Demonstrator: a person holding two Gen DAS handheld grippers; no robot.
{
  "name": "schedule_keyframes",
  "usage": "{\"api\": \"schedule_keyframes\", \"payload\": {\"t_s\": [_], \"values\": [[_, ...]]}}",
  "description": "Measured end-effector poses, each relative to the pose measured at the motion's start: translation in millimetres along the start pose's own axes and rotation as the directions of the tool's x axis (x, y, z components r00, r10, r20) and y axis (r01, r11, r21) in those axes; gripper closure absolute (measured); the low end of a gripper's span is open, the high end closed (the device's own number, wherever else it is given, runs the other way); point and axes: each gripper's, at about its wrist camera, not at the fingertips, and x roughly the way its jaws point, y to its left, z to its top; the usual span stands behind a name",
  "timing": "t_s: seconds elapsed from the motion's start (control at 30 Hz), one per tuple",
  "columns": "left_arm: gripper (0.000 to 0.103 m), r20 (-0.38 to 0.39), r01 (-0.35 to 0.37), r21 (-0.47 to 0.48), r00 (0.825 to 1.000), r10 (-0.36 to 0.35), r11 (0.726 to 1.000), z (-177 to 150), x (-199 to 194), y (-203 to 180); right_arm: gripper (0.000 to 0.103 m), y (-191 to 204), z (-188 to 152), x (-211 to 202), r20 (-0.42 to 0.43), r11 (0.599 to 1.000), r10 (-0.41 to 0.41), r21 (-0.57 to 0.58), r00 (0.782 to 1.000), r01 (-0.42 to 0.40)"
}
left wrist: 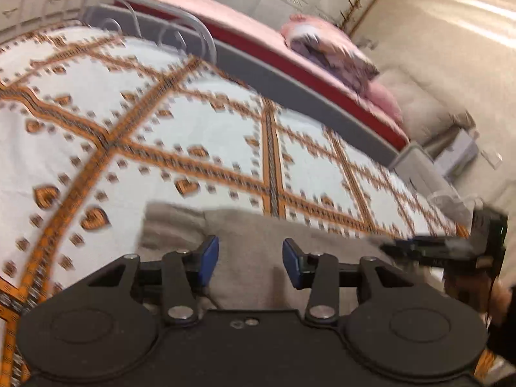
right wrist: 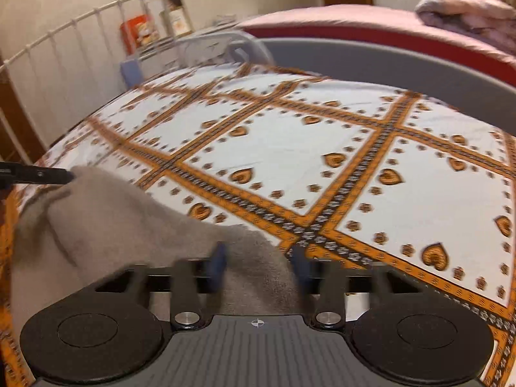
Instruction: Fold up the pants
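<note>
Grey-beige pants lie bunched on the near part of a bed covered by a white bedspread with orange bands and heart motifs. Left gripper: fingers apart at a moderate gap, poised over the fabric, nothing between the blue pads. Right gripper: likewise parted over the pants, nothing clamped; view blurred. The left gripper's tip, seen from the right wrist, sits at the cloth's raised far edge; contact cannot be confirmed. A second bed with pink bedding stands alongside.
</note>
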Motion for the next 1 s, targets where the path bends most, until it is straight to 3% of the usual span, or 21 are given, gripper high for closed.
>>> {"api": "schedule_keyframes", "payload": {"t_s": [0.03,0.07,0.1,0.13,0.23,0.3,0.37,0.43,0.5,0.6,0.67,0.73,0.8,0.9,1.0], "values": [[0.078,-0.012,-0.025,0.032,1.0,0.025,0.999,-5,4,-6,0.089,2,0,0,-0.018,1.0,0.02,-0.011,1.0,-0.02],[0.083,-0.007,-0.073,0.094,0.997,0.074,0.993,-8,7,-15,0.091,6,-1,0,-0.033,0.999,0.029,-0.037,0.999,-0.03],[0.102,0.002,-0.115,0.124,0.993,0.116,0.986,-8,8,-18,0.093,11,-2,-1,-0.032,0.997,0.004,-0.08,0.999,-0.006],[0.103,0.024,-0.149,0.113,0.989,0.147,0.982,-6,6,-17,0.096,15,-2,-2,-0.027,0.995,-0.017,-0.1,0.999,0.014],[0.103,0.126,-0.175,0.134,0.979,0.159,0.975,0,-8,-23,0.1,17,5,-16,0.077,0.992,-0.094,-0.074,0.993,0.1],[0.103,0.09,-0.207,0.183,0.977,0.193,0.961,-3,1,-28,0.1,21,10,-22,0.13,0.989,-0.119,-0.068,0.984,0.128],[0.103,0.054,-0.244,0.24,0.97,0.238,0.94,-13,18,-28,0.1,23,6,-8,0.079,0.984,-0.146,-0.095,0.986,0.154],[0.103,0.06,-0.248,0.234,0.969,0.241,0.94,-14,19,-26,0.1,21,-10,20,-0.028,0.972,-0.201,-0.127,0.979,0.196],[0.103,0.08,-0.262,0.225,0.965,0.25,0.938,-11,12,-29,0.1,25,-15,17,0.017,0.968,-0.217,-0.125,0.976,0.218],[0.092,0.171,-0.298,0.214,0.949,0.265,0.93,-12,-15,-48,0.099,22,-9,-20,0.119,0.972,-0.224,-0.039,0.967,0.23],[0.091,0.187,-0.273,0.244,0.955,0.231,0.931,-19,-29,-66,0.099,17,-12,-58,0.185,0.978,-0.206,0.014,0.961,0.207],[0.089,0.154,-0.252,0.279,0.964,0.215,0.927,-32,-30,-82,0.099,8,-23,-92,0.223,0.975,-0.224,0.061,0.949,0.215],[0.086,0.103,-0.247,0.324,0.969,0.225,0.913,-43,-21,-91,0.099,4,-40,-110,0.209,0.971,-0.238,0.067,0.949,0.229],[0.083,0.028,-0.266,0.358,0.961,0.275,0.895,-54,3,-85,0.099,-4,-64,-114,0.147,0.959,-0.279,0.102,0.949,0.266],[0.083,0.006,-0.261,0.354,0.961,0.277,0.898,-57,11,-76,0.099,-18,-85,-89,0.005,0.935,-0.327,0.147,0.945,0.323]]}}
